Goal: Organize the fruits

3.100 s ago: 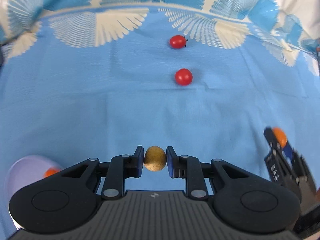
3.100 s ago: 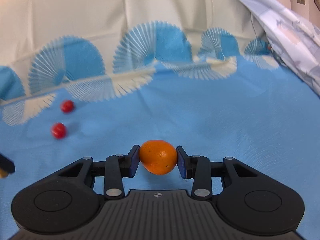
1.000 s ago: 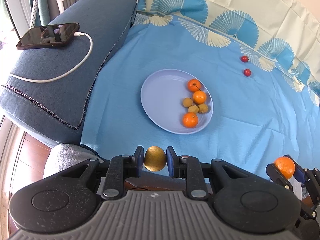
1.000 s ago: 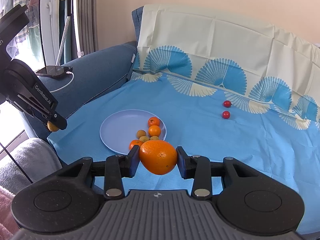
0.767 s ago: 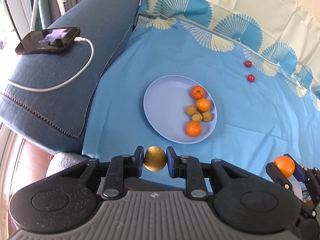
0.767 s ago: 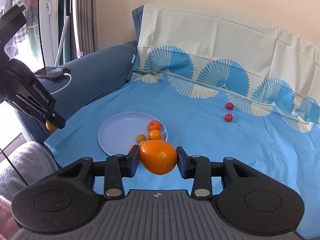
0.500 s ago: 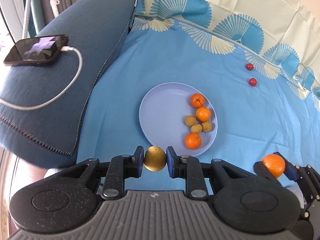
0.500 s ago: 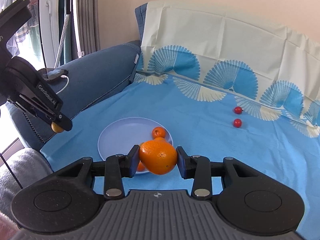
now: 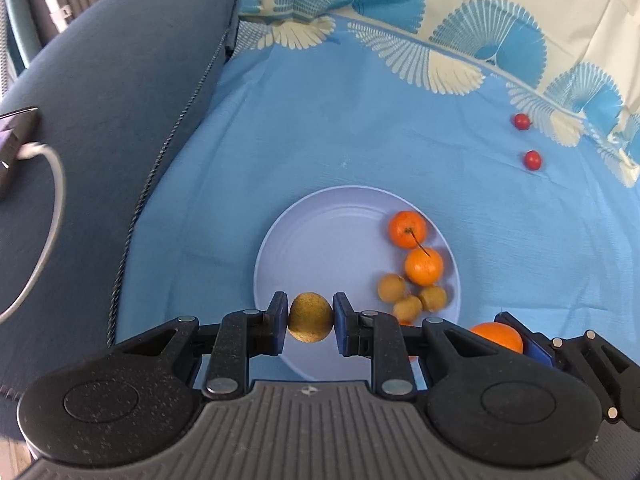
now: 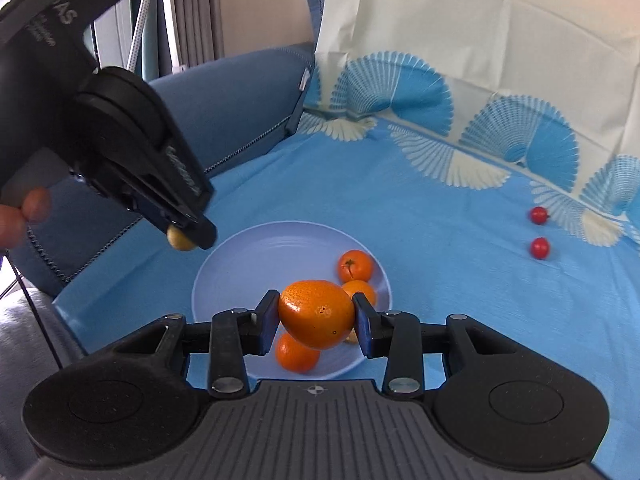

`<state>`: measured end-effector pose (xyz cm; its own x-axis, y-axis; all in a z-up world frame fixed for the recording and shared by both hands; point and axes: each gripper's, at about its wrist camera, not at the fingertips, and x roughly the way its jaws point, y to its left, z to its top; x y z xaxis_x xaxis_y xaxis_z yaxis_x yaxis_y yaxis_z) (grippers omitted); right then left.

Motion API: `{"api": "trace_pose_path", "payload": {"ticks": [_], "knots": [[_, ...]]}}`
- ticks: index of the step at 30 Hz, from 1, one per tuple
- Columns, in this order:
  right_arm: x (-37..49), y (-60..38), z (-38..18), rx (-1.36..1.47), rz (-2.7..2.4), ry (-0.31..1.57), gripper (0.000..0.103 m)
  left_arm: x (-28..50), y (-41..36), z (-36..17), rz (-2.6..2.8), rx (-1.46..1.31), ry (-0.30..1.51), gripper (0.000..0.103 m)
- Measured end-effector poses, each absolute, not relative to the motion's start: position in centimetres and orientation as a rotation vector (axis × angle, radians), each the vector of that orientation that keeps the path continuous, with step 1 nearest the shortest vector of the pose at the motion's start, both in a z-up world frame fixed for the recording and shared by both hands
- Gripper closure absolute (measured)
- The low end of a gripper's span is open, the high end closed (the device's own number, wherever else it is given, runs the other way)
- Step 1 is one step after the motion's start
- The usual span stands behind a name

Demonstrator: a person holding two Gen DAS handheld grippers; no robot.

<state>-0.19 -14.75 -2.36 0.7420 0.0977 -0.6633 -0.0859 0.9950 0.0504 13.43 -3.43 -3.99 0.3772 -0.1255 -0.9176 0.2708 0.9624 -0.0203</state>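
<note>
A lilac plate (image 9: 320, 236) (image 10: 260, 256) lies on the blue cloth and holds several small oranges (image 9: 408, 229) and brown longans (image 9: 392, 287). My left gripper (image 9: 310, 318) is shut on a brown longan (image 9: 310, 317) above the plate's near left rim; it also shows in the right wrist view (image 10: 182, 240). My right gripper (image 10: 316, 314) is shut on an orange (image 10: 316, 314) above the plate's near side; it shows at the lower right of the left wrist view (image 9: 498, 336). Two cherry tomatoes (image 9: 532, 159) (image 10: 540, 247) lie on the cloth far right.
A dark blue sofa arm (image 9: 100, 120) rises left of the cloth, with a phone and white cable (image 9: 48, 184) on it. The cloth's fan-patterned border (image 10: 480, 152) runs up the backrest behind. A hand (image 10: 20, 212) holds the left gripper.
Both grippers have moved forward and down toward the plate, each still holding its fruit. The plate now lies just under both grippers.
</note>
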Motion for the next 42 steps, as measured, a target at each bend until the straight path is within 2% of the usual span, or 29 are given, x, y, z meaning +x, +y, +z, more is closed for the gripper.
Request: {"api": "trace_pose_path", "payload": {"ticks": [12,14,15,16,17,19,23,29,33,42], "knots": [[5.8,-14.0,-6.7,-0.039,0.145,0.783,0.062,17.7,-5.9,-9.2,-0.265,0.256,1.194,0.076],[6.3,-13.8,-7.2,-0.053,0.153,0.791,0.062,17.7,-5.9,-9.3,-0.288,0.26,1.177,0.051],[6.6,-13.8,-7.3,-0.06,0.16,0.793,0.061,17.6,-5.8,-9.1,-0.288,0.249,1.164,0.015],[6.8,-13.6,-7.3,-0.068,0.166,0.793,0.05,17.4,-5.5,-8.7,-0.287,0.231,1.14,0.001],[6.9,-13.5,-7.2,-0.079,0.17,0.791,0.033,17.0,-5.3,-8.0,-0.29,0.21,1.101,0.0],[6.5,-13.4,-6.7,-0.102,0.165,0.765,0.019,16.1,-5.1,-7.0,-0.291,0.227,1.07,0.0],[4.8,-13.5,-5.1,-0.106,0.139,0.762,0.01,13.6,-3.8,-5.5,-0.227,0.241,1.06,0.0],[0.3,-14.5,-2.6,-0.007,0.032,0.804,0.003,8.1,-1.1,-3.0,-0.136,0.224,1.065,0.0],[-2.6,-15.1,-1.1,0.113,-0.045,0.826,0.003,4.6,0.4,-1.8,-0.088,0.188,1.064,0.0],[-10.2,-14.4,3.1,0.127,-0.083,0.675,0.001,-0.7,0.4,1.2,-0.083,0.226,0.99,0.0]]}}
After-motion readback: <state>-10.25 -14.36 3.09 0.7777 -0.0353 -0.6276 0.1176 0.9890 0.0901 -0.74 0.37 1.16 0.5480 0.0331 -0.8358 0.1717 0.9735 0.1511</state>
